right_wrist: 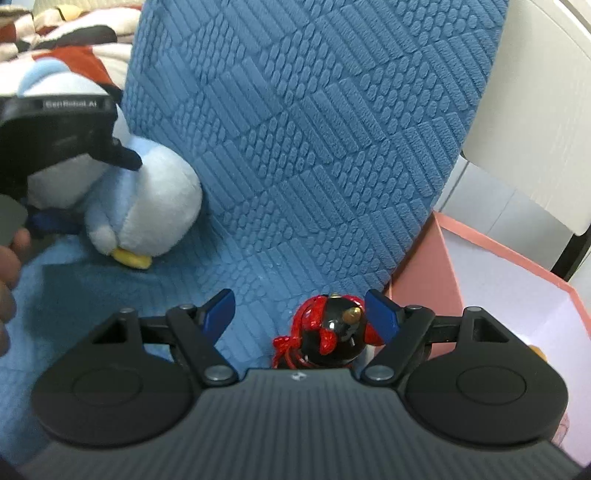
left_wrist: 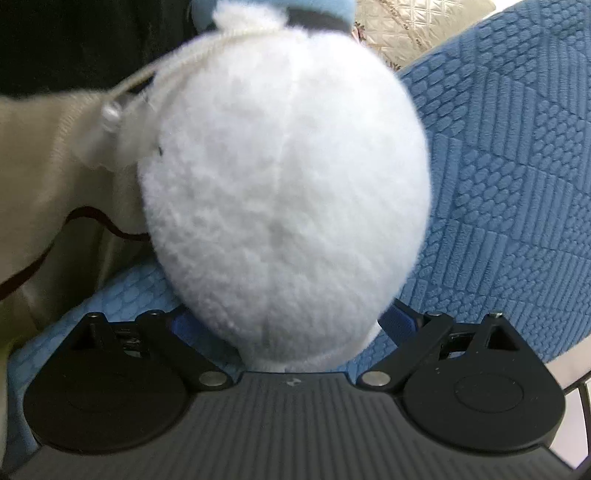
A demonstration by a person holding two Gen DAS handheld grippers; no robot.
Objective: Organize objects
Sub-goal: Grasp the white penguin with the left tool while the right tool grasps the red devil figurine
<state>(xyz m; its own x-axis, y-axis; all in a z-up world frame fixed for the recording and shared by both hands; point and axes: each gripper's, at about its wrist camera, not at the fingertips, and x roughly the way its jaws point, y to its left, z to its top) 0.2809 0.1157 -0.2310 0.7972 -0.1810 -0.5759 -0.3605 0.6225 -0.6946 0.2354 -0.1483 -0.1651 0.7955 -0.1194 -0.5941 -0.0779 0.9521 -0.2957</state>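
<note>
A plush penguin (left_wrist: 284, 192) with a white belly fills the left wrist view. My left gripper (left_wrist: 291, 325) has its blue pads pressed against the plush's sides. In the right wrist view the same light-blue penguin (right_wrist: 147, 206) stands on the blue seat, with the left gripper (right_wrist: 55, 129) on it. My right gripper (right_wrist: 303, 314) is open. A small black gourd charm with red cord (right_wrist: 332, 332) sits low between its fingers, close to the right pad (right_wrist: 384, 314); contact is unclear.
The blue textured chair back (right_wrist: 314, 129) rises behind. A pink box (right_wrist: 480, 280) with a white inside stands at the right. Beige fabric (left_wrist: 48, 184) lies left of the plush. Patterned bedding (right_wrist: 66, 33) is at the far left.
</note>
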